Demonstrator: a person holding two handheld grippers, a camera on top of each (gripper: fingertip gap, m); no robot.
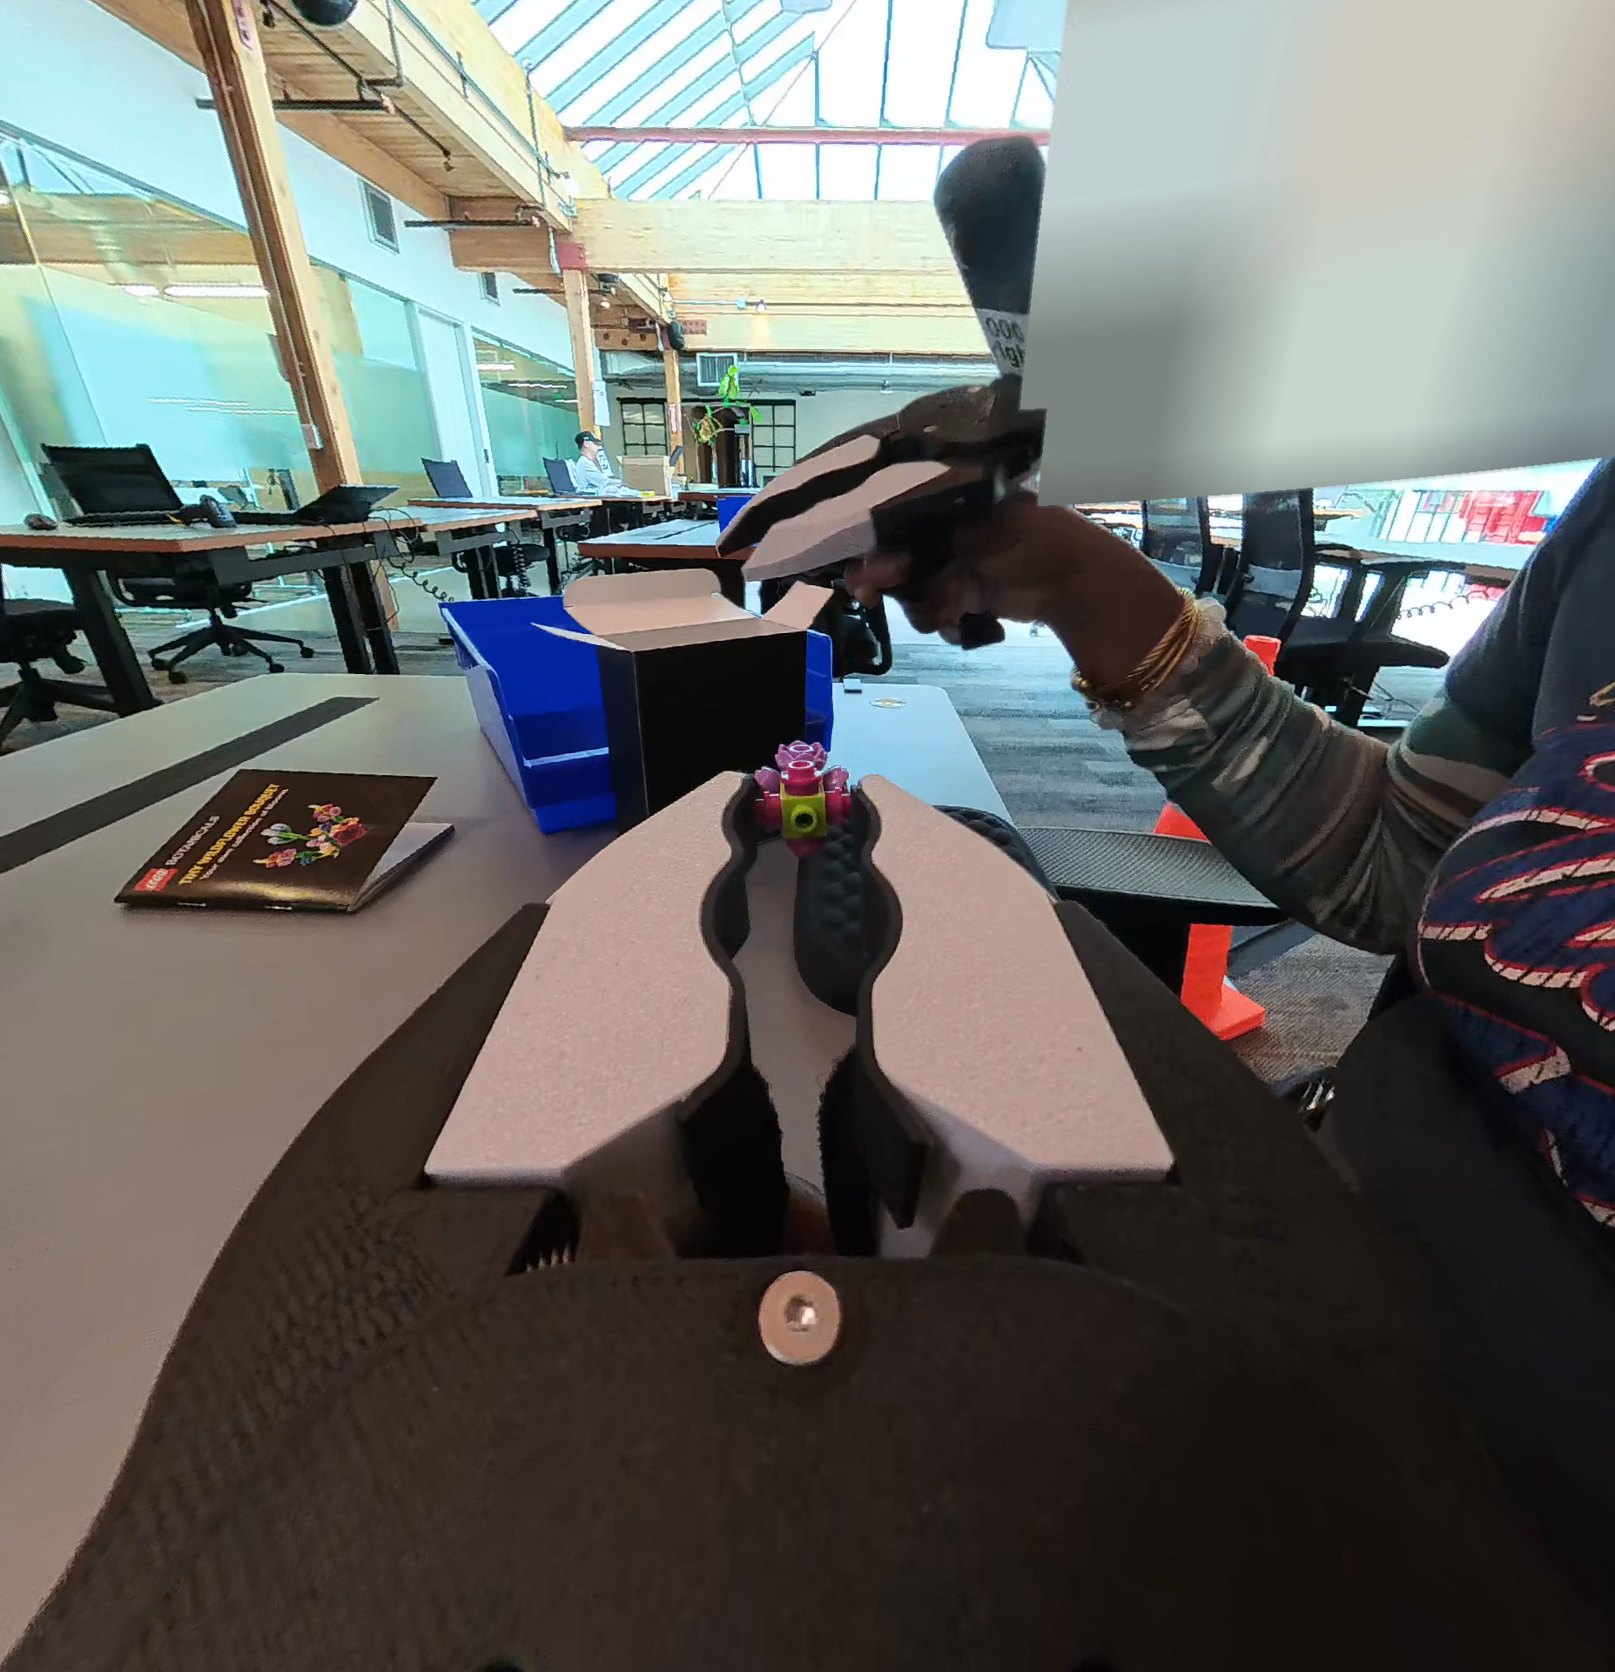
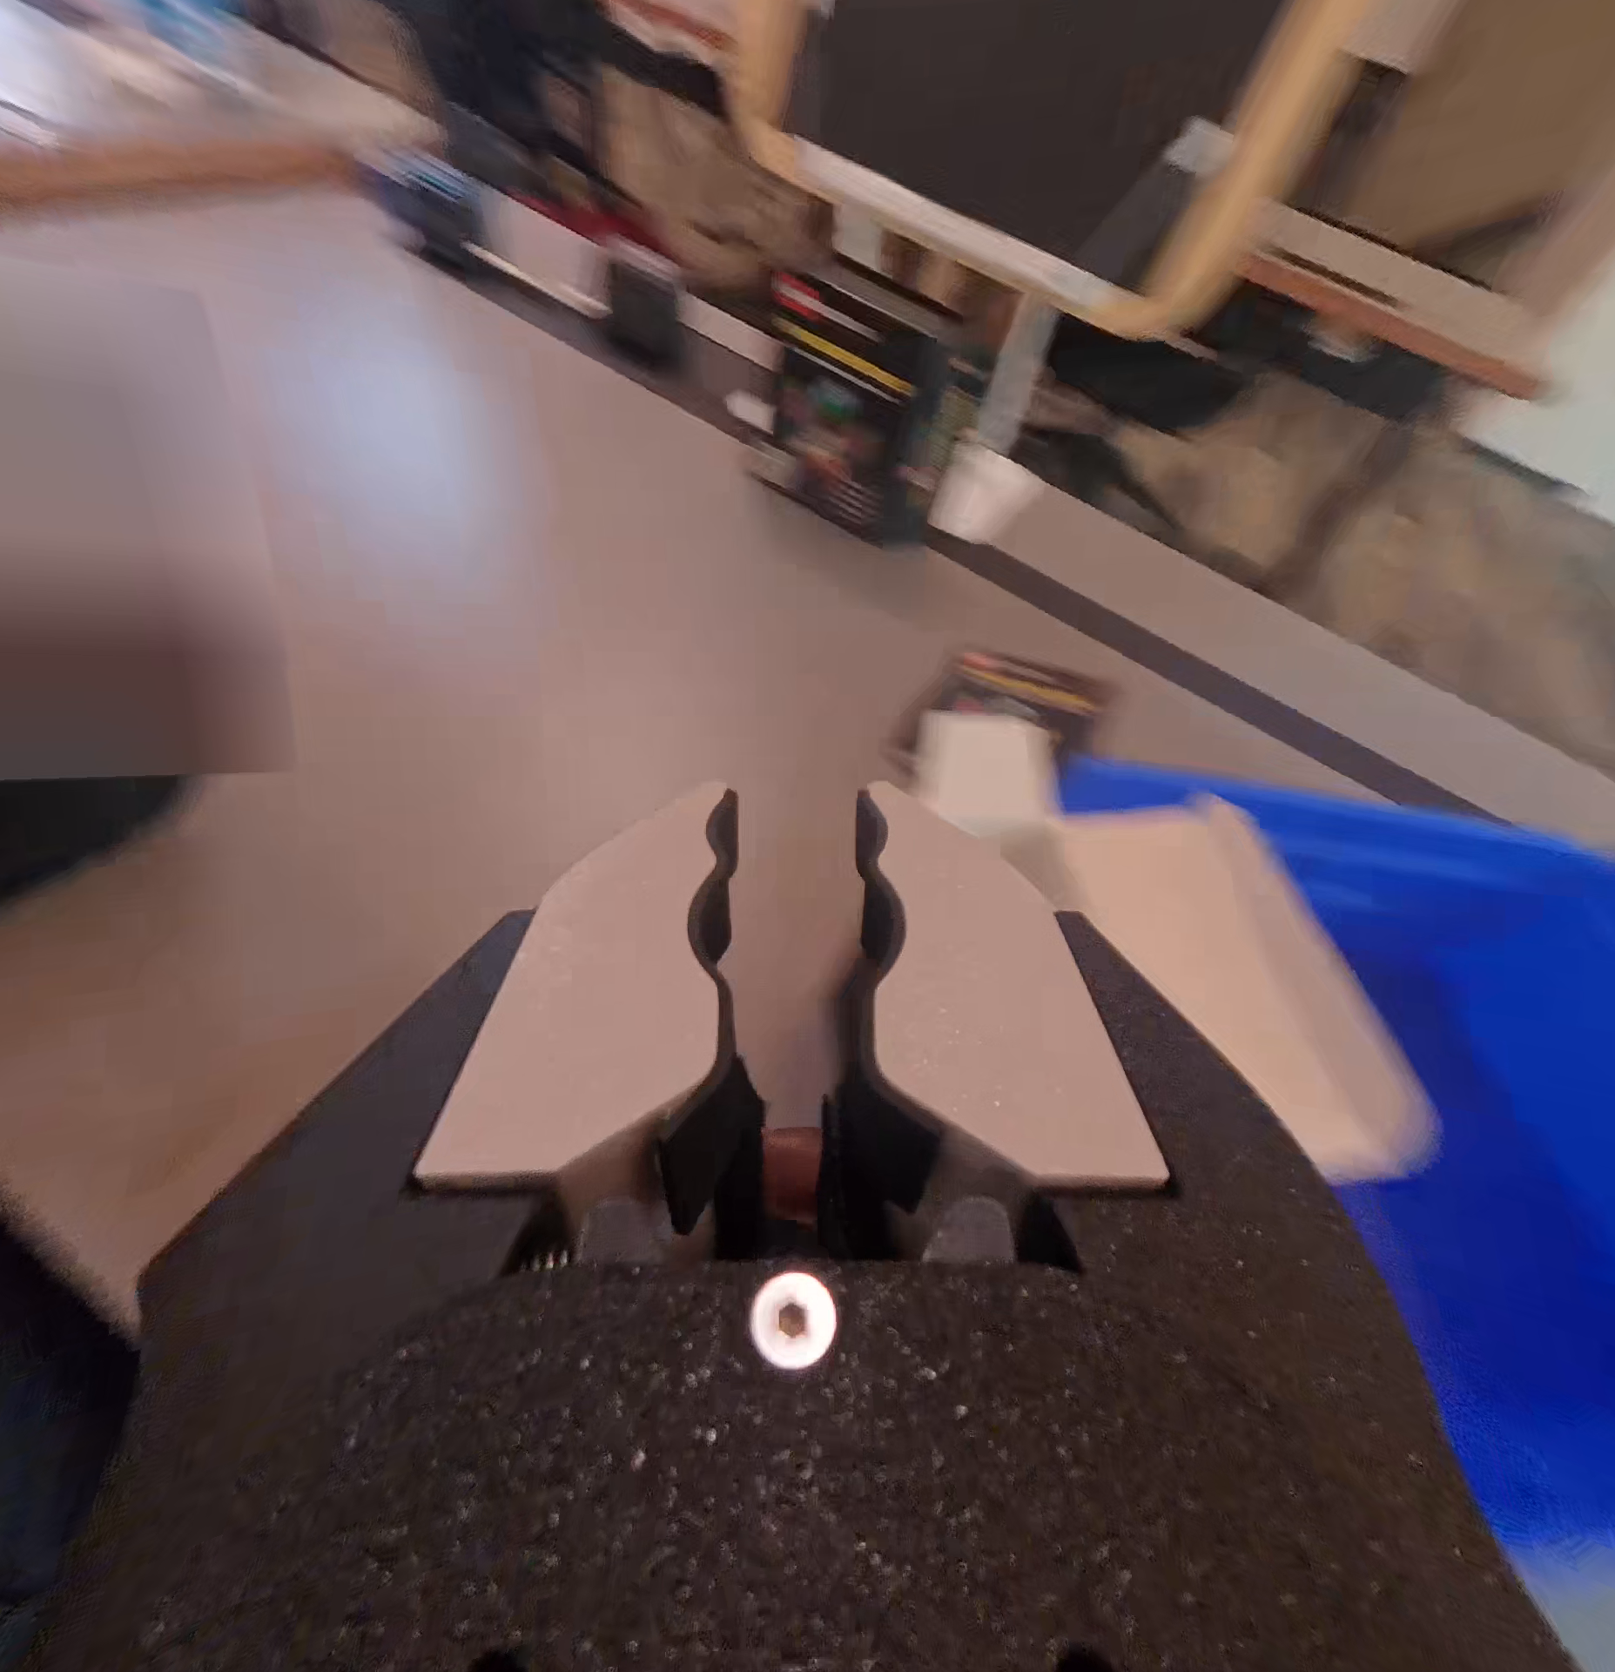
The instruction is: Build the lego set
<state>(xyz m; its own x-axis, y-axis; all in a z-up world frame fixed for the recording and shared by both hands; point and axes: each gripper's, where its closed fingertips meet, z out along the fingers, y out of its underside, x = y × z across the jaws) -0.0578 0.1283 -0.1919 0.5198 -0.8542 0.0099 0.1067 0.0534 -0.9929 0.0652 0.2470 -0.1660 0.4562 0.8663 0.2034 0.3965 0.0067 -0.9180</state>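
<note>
An open office with a grey desk is seen behind the left gripper, which is closed at its tips on one small pink-and-lime lego flower. Beyond it stand one blue bin and one opened box; one booklet lies to its left. The right gripper is held narrowly parted, empty — its view is motion-blurred. The flower could be twisted loose if pressed off-axis.

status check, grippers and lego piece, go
Left gripper shut on pink-and-lime flower piece, held above table. Right gripper open, empty, raised. Nothing in the way.
</note>
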